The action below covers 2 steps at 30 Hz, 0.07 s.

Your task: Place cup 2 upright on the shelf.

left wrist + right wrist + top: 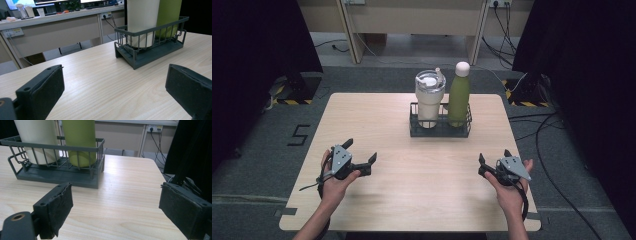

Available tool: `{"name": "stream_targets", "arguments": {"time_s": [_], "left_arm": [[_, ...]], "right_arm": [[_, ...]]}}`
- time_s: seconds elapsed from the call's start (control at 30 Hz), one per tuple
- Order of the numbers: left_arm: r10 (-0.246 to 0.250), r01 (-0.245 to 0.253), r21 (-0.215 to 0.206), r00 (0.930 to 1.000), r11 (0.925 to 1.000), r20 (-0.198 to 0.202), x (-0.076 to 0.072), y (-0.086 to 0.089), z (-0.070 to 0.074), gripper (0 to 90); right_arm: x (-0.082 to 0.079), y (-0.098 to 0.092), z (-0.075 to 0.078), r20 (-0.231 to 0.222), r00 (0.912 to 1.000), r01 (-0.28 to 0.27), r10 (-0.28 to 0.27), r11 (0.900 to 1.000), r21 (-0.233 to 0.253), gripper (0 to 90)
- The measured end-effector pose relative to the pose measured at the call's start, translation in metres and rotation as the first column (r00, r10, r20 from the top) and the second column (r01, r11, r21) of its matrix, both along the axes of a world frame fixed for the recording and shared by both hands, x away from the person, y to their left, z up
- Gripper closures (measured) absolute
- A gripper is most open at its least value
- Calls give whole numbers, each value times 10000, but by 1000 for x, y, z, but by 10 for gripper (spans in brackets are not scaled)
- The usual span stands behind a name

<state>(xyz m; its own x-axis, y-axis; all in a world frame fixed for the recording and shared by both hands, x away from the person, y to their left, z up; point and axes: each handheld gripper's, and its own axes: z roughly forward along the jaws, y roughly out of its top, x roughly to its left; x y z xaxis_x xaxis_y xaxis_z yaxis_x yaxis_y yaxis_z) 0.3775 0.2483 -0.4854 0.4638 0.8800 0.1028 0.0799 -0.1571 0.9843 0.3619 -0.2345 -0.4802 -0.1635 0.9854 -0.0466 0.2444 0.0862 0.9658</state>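
- High view gives me the layout: a dark wire rack (440, 129) stands toward the far middle of the worktop (412, 195), with a white tumbler (429, 100) in its left half and a green bottle (459, 97) in its right half, both upright and side by side.
- My left gripper (361, 156) hovers near the front left edge, jaws spread wide with nothing between them; my right gripper (493, 159) mirrors it at the front right, also spread and empty.
- Both are well apart from the rack, which sits ahead and between them.
- Left gripper view puts the rack (150, 47) ahead and to the right of my open jaws, tumbler (143, 22) nearer, bottle (168, 17) behind it.
- Right gripper view has the rack (57, 167) ahead to the left, the bottle (80, 142) at its nearer end and the tumbler (38, 140) farther along.
- I judge the bottle rigid, smooth and likely slippery, possibly heavy if full; I'd grip it mid-body above the rack rail.
- Its neighbour looks stiff but wider and top-heavy under its lid, so I'd take it around the body, squarely, to avoid tipping.
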Motion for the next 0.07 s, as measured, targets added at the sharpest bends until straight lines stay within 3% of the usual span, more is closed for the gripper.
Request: {"name": "stream_targets", "arguments": {"time_s": [0.07], "left_arm": [[-62, 62, -2, 10000, 10000, 17, 0, -1, 0, 15]], "right_arm": [[0, 1, 0, -11, 10000, -48, 48, 10000, -32, 108]]}}
